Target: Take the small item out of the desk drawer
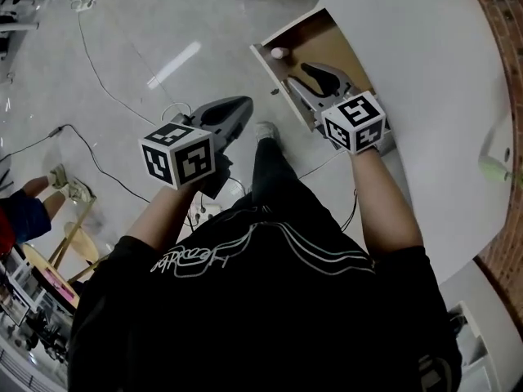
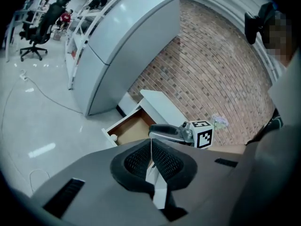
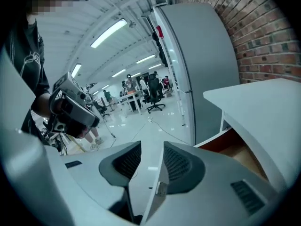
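Observation:
The wooden desk drawer (image 1: 327, 43) stands pulled out from under the white desk. A small pale round item (image 1: 279, 53) lies in its corner by the front panel, also seen in the left gripper view as the item (image 2: 113, 137). My right gripper (image 1: 297, 73) hovers over the drawer's front edge, away from the item. In its own view the right gripper (image 3: 151, 147) is open, and the thin white drawer front (image 3: 153, 178) stands in the gap. My left gripper (image 1: 245, 103) hangs over the floor left of the drawer; the left gripper (image 2: 151, 142) is shut and empty.
The curved white desk top (image 1: 425, 80) runs along a brick wall (image 1: 507, 47). A tall grey cabinet (image 2: 127, 41) stands beyond the drawer. Cables (image 1: 106, 80) trail over the glossy floor. A seated person's leg (image 1: 24, 211) and a stool (image 1: 73, 235) are at far left.

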Available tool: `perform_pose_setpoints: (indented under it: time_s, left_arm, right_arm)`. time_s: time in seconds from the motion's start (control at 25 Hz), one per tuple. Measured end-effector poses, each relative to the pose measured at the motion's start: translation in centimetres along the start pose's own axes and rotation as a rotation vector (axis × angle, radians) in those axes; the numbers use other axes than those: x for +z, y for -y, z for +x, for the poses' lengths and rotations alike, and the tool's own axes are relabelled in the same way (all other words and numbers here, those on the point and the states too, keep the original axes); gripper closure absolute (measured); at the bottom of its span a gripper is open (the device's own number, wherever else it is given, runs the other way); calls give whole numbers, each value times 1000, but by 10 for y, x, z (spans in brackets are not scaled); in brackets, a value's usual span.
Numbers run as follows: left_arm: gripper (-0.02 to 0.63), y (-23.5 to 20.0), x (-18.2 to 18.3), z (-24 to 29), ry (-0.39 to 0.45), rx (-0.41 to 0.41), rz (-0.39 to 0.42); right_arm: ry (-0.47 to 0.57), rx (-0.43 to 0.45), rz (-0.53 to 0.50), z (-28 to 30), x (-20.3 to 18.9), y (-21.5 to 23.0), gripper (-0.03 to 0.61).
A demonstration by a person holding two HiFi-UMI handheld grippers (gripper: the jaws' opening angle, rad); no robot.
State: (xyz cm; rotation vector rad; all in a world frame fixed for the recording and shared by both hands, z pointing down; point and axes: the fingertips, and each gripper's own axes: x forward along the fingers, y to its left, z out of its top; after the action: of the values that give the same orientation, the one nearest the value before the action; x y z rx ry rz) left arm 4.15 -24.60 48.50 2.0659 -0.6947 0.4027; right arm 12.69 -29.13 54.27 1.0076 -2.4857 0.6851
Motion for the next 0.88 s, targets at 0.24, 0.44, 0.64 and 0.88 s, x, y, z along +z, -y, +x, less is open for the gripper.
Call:
perform_pose_setpoints:
  time_s: [0.24, 0.44, 0.64, 0.88]
  left_arm:
    - [589, -44, 14, 18, 14, 24, -112]
    - [589, -80, 8, 27, 0, 61, -155]
    - [589, -103, 4, 30, -2, 93, -194]
    - [589, -113, 3, 35, 6, 90, -213]
  right_arm:
    - [-157, -41, -106, 64, -41, 47, 397]
    - [-268, -19, -142, 110, -79, 77, 385]
    - [-397, 2, -220, 139, -114, 94, 385]
    - [-551, 43, -446, 158, -140, 105, 385]
